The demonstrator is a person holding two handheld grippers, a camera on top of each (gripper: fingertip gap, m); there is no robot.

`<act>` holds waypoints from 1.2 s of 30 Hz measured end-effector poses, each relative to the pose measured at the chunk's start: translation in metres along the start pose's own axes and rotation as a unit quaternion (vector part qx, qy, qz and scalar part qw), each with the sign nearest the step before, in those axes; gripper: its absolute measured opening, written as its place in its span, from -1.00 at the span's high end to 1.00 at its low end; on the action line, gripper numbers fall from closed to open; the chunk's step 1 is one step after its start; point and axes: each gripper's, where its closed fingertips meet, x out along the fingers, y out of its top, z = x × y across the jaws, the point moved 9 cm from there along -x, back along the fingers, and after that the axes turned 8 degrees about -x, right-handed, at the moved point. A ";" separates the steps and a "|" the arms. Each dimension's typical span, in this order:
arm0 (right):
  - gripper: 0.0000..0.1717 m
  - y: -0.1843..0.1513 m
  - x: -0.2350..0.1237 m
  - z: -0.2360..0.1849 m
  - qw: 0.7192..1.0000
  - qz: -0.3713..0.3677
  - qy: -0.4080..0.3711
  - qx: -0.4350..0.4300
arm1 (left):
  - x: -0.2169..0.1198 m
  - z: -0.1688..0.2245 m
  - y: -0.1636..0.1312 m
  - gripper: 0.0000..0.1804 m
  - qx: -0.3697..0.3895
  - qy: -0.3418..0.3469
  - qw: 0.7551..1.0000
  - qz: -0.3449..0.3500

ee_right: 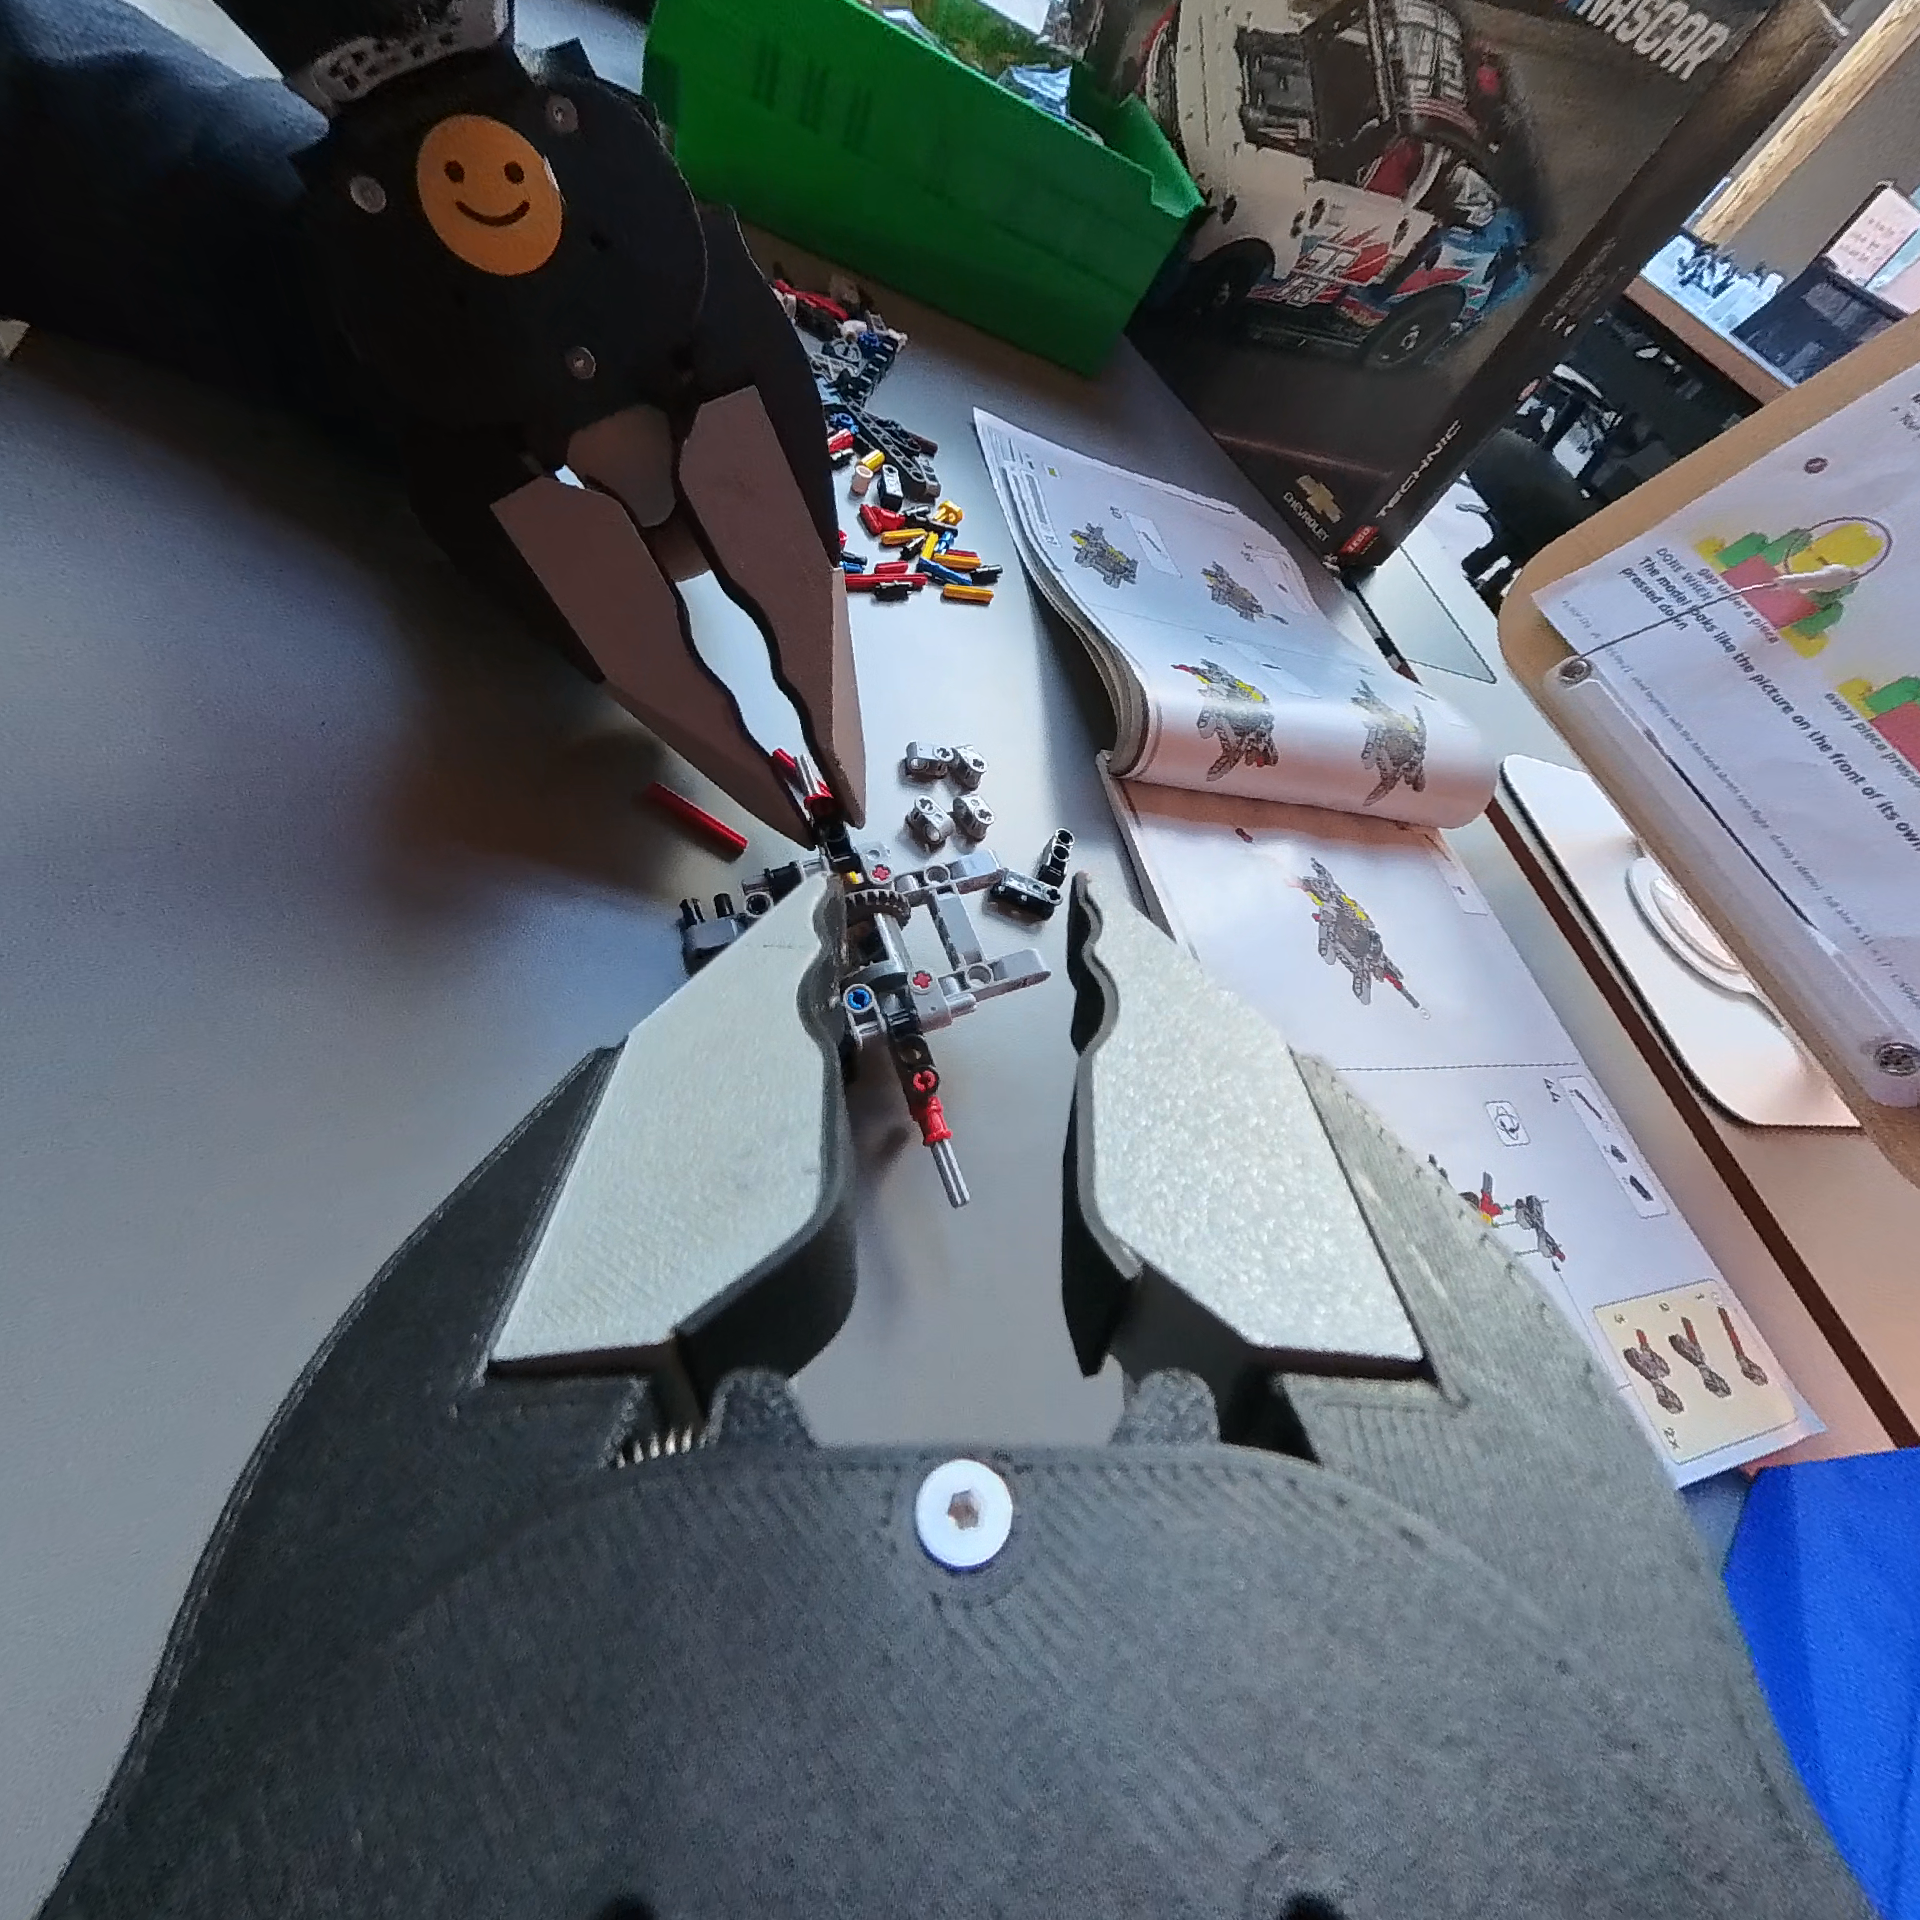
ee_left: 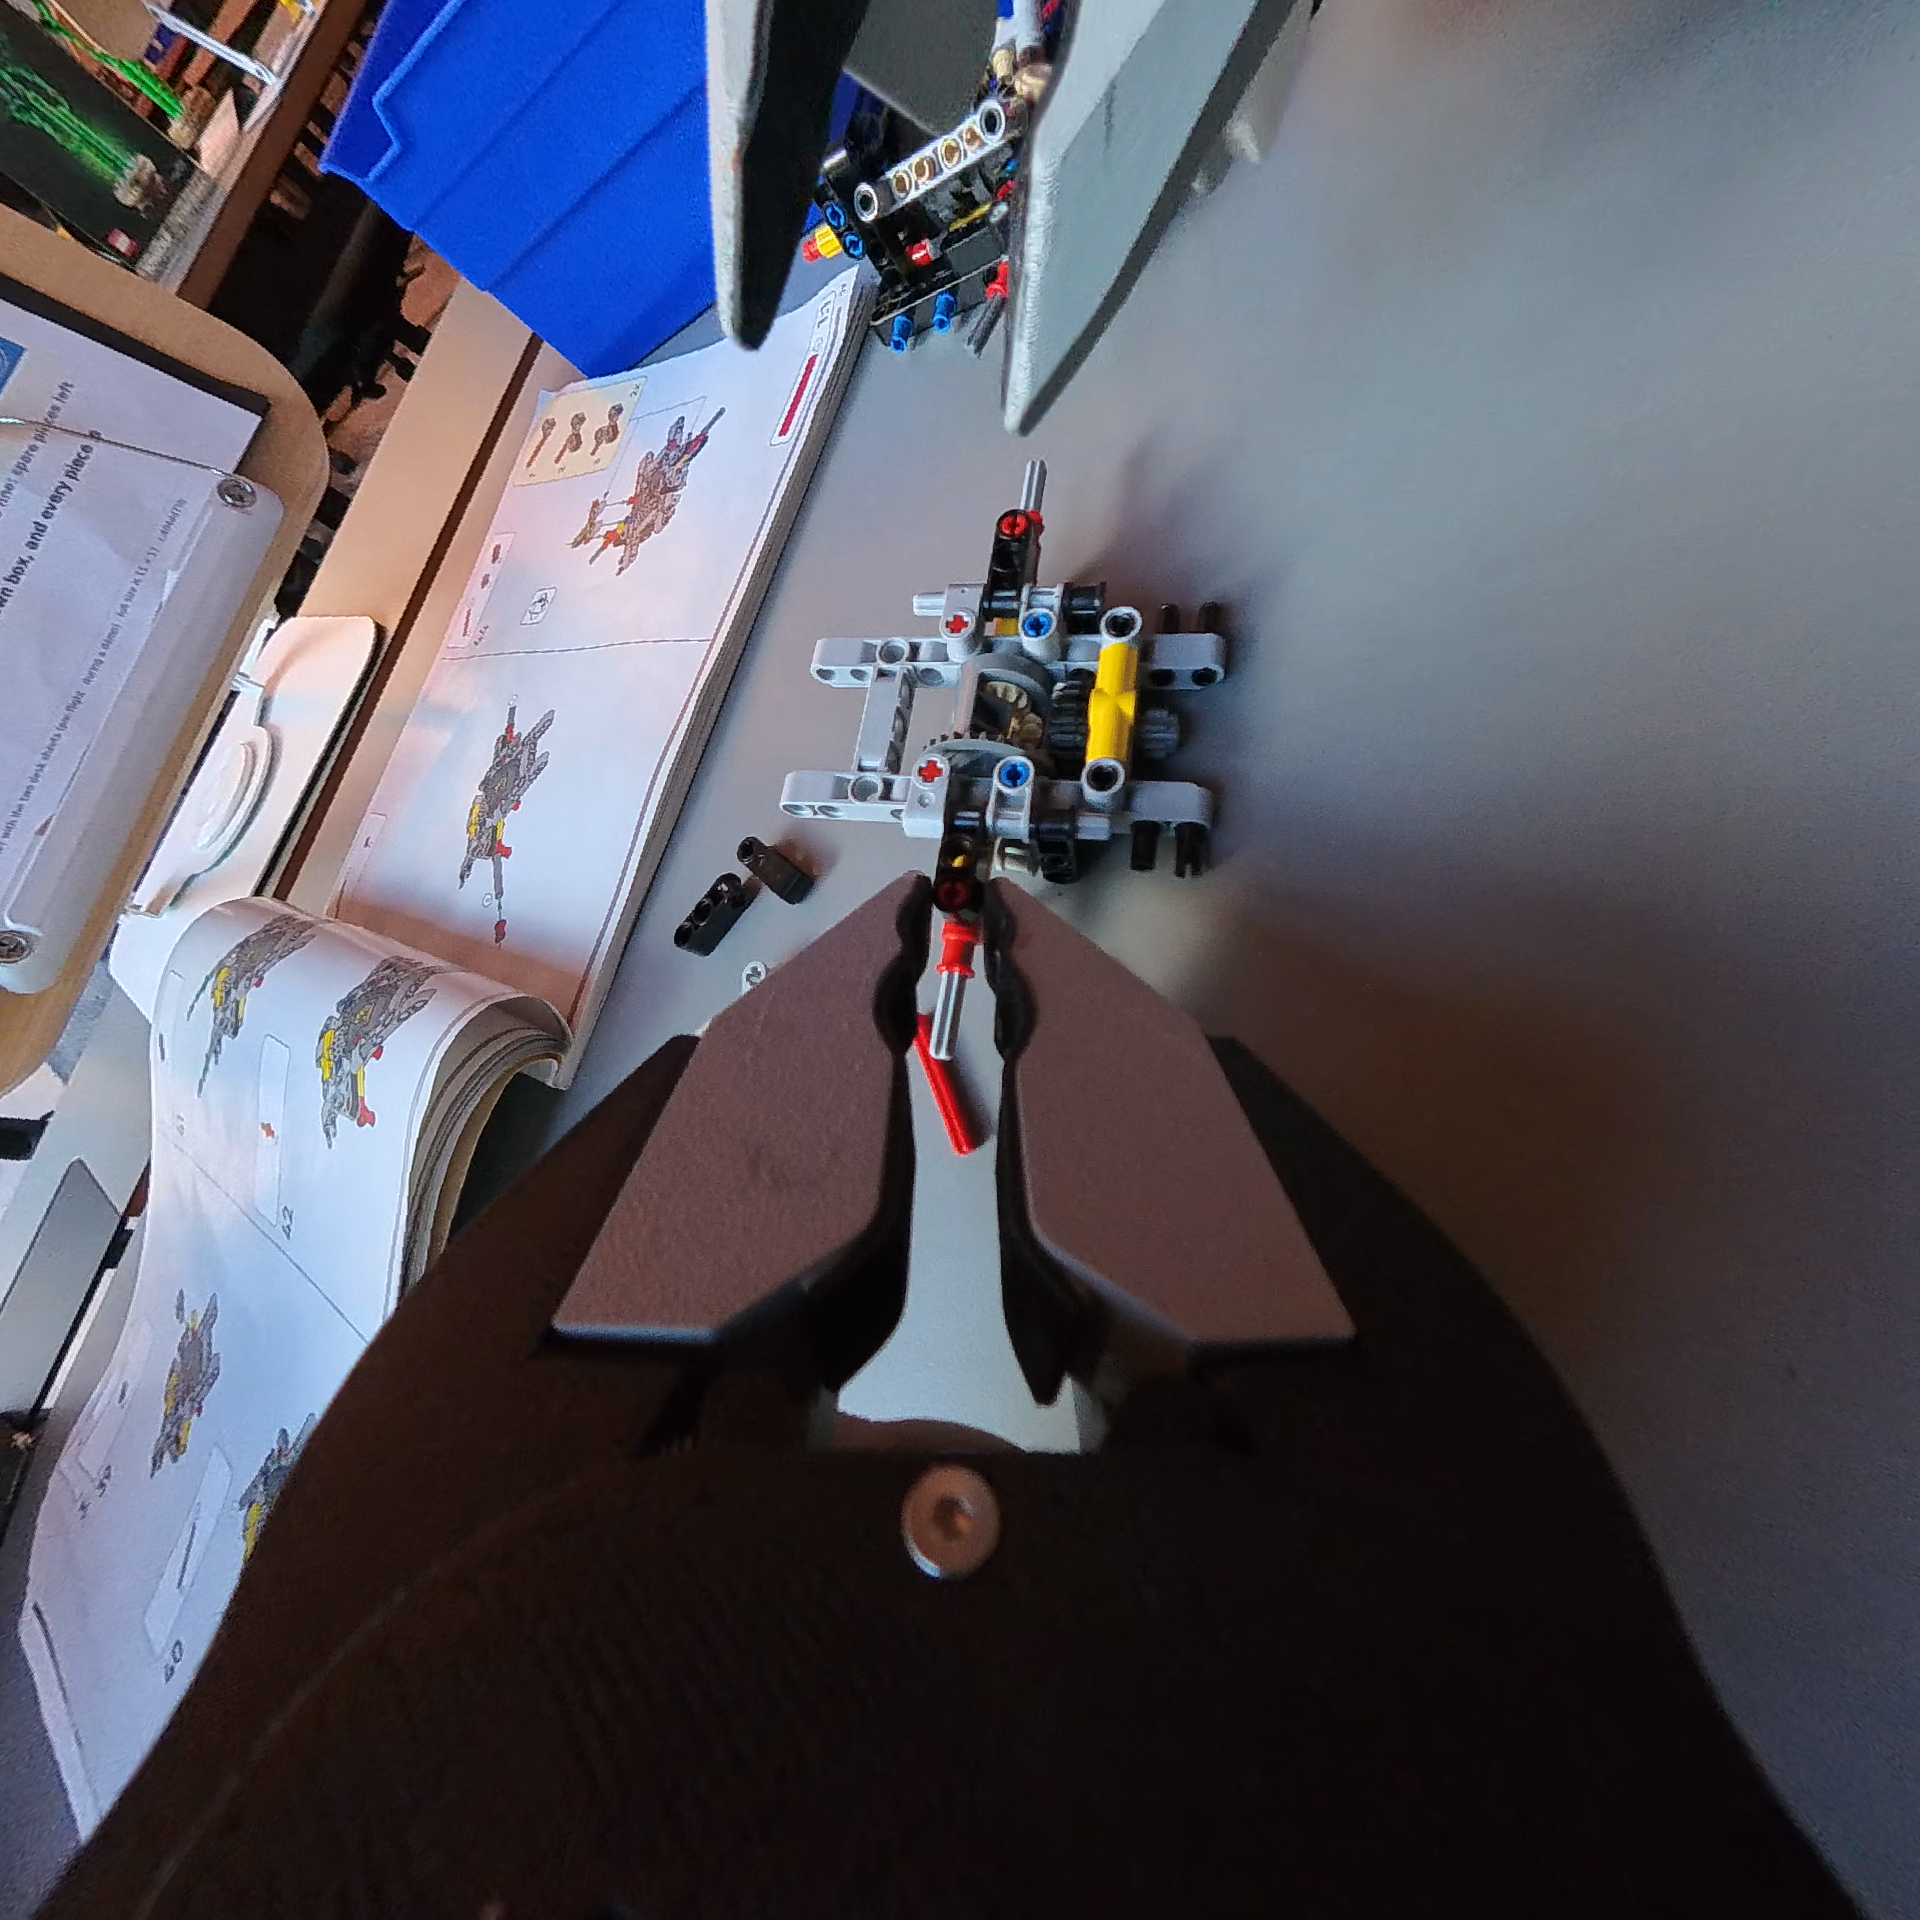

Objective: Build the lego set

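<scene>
The left gripper is pinching the grey axle with its red bush at the frame's centre, jaws nearly closed. The right gripper is standing wide open, straddling the grey gear assembly on the table; squeezing the frame's sides squarely would steady it, in my judgement.

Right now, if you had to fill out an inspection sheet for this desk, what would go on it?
Surface: grey table, bare on one side.
Job's things: grey geared assembly; open instruction booklet.
Clutter: loose red axle, two black connectors, pile of small parts.
Grippers: left gripper shut on the assembly's axle end; right gripper open around the assembly.
Cables: nothing seen.
Surroundings: blue bin, green bin, model box.
</scene>
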 end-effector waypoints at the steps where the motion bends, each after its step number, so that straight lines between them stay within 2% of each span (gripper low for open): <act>1: 0.54 0.000 0.000 0.000 1.000 0.000 0.000 -0.001 | 0.000 0.000 0.000 0.92 0.002 0.001 1.000 0.000; 6: 0.54 0.000 0.000 -0.001 1.000 -0.005 -0.011 -0.017 | 0.000 0.002 -0.001 0.92 0.031 0.014 0.999 0.009; 9: 0.54 0.004 0.000 -0.003 0.998 -0.006 -0.036 -0.045 | -0.002 0.006 0.001 0.93 0.089 0.044 0.995 0.029; 12: 0.53 0.010 -0.001 -0.007 0.997 -0.002 -0.045 -0.068 | -0.005 0.013 0.006 0.93 0.184 0.102 0.977 0.045; 16: 0.51 0.015 0.001 -0.016 0.997 0.002 -0.022 -0.079 | -0.006 0.022 0.009 0.94 0.302 0.182 0.934 0.057; 19: 0.52 0.018 0.003 -0.021 0.995 -0.003 -0.022 -0.097 | -0.007 0.026 0.012 0.94 0.324 0.196 0.923 0.067; 23: 0.52 0.018 0.005 -0.026 0.994 -0.008 -0.016 -0.107 | -0.006 0.025 0.012 0.94 0.308 0.191 0.930 0.065; 25: 0.52 0.016 0.007 -0.027 0.994 -0.011 -0.010 -0.105 | -0.004 0.022 0.011 0.94 0.274 0.171 0.945 0.055; 27: 0.54 0.014 0.011 -0.027 0.994 -0.022 -0.010 -0.102 | -0.004 0.017 0.010 0.94 0.212 0.138 0.966 0.055; 30: 0.52 0.008 0.019 -0.031 0.994 -0.048 0.002 -0.102 | -0.005 0.008 0.011 0.94 0.078 0.065 0.993 0.058; 32: 0.52 0.006 0.025 -0.034 0.992 -0.063 0.011 -0.105 | -0.004 0.003 0.010 0.94 -0.001 0.009 0.999 0.046; 36: 0.51 0.002 0.036 -0.037 0.989 -0.095 0.019 -0.108 | -0.001 -0.002 0.005 0.94 -0.042 -0.023 0.999 0.011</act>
